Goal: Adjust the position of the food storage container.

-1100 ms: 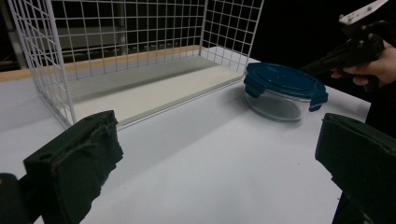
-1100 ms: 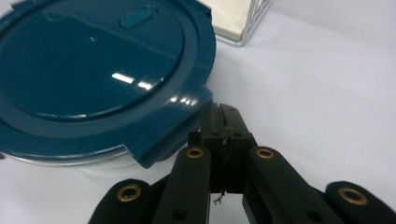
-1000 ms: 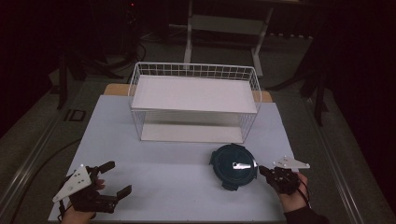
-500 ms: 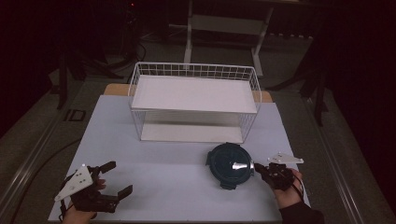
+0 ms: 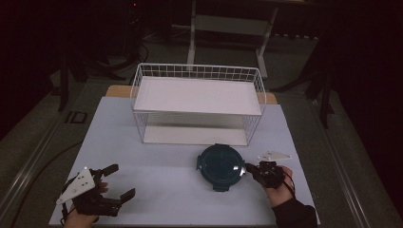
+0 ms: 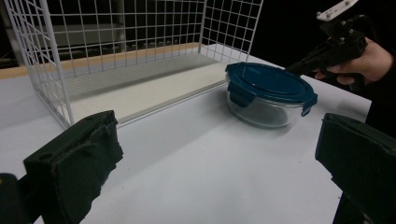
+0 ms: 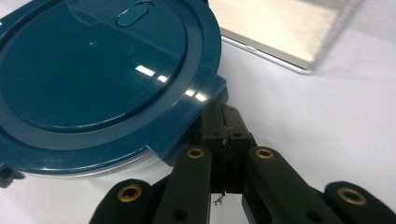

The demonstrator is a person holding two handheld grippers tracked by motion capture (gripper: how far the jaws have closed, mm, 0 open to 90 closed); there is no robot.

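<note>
So we've got one round glass container [image 5: 221,166] with a dark teal clip-on lid [image 7: 93,70], sitting lower center-right in the high view, on the white table [image 5: 166,161] just in front of the wire basket [image 5: 197,102].

Our right gripper [image 5: 251,170] comes in from the lower right of that frame, held low and pointing left at the container. In the right gripper view its jaws are pressed together with nothing between them, tips sitting right at the lid's side tab [image 7: 205,100]; we can't tell for sure if they actually touch it. The right hand [image 5: 279,183] wraps the handle, dark sleeve [image 5: 294,214] at the bottom edge, grey three-cornered plate [image 5: 274,155] on top.

Our left gripper [image 5: 116,181] is way over at the lower left of the high view, well apart from the container, resting low near the table's front edge. Its jaws are spread wide and hold nothing; in the left gripper view the two black pads [image 6: 74,163] sit at the bottom corners with the container between them, farther off.

Count: one container, one lid, one basket, two grippers.
</note>
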